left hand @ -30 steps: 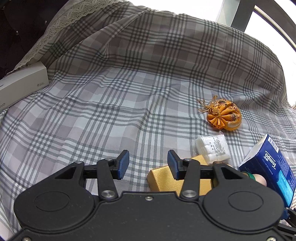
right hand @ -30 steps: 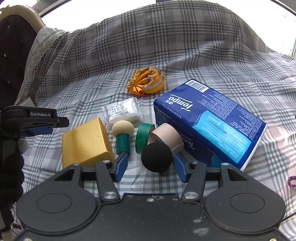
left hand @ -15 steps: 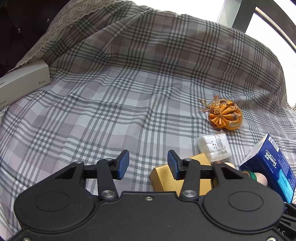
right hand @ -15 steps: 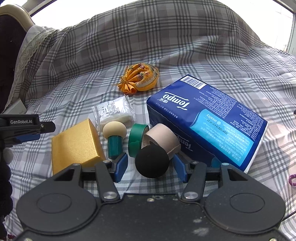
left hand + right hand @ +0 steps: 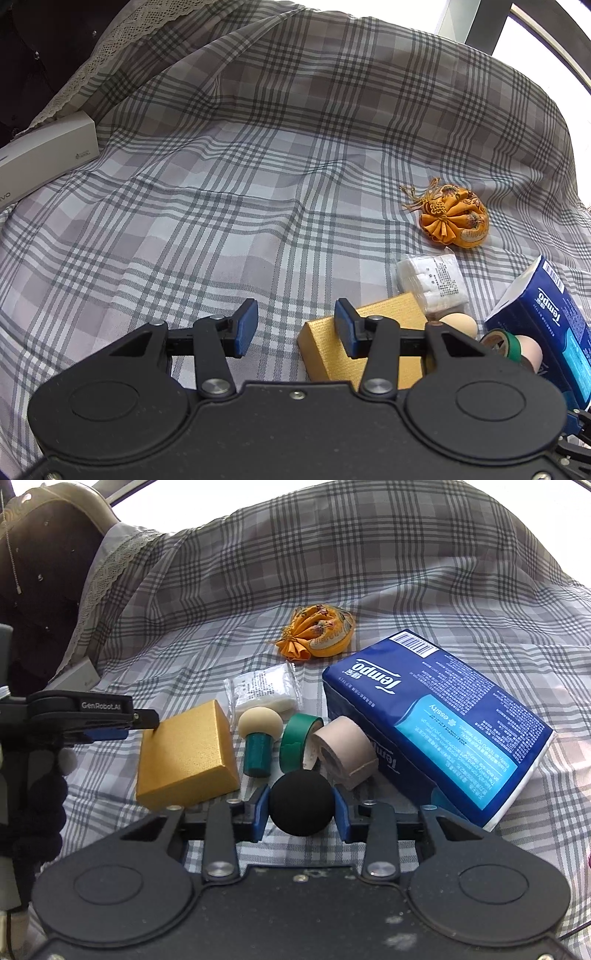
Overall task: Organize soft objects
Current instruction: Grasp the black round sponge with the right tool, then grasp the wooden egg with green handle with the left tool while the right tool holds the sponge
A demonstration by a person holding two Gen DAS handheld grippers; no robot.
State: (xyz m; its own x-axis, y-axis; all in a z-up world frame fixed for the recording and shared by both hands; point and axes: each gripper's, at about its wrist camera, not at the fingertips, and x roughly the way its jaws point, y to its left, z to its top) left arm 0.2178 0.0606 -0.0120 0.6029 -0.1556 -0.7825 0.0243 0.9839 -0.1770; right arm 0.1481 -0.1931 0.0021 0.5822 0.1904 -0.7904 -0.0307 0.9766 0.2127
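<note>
Only your right wrist view shows the black foam ball (image 5: pixel 301 802) at 6 o'clock, where your right tongs (image 5: pixel 301 808) have just been closing and now pinch it between both blue pads; your left view hides it. Your left tongs (image 5: pixel 295 326) stand half open on nothing above the plaid bed cover (image 5: pixel 221 184), their right finger overlapping the gold box (image 5: pixel 369 343). Past the ball, at 12 to 2 o'clock, the beige tape roll (image 5: pixel 345 751), green tape (image 5: pixel 297 740) and blue tissue pack (image 5: pixel 443 716) crowd close.
</note>
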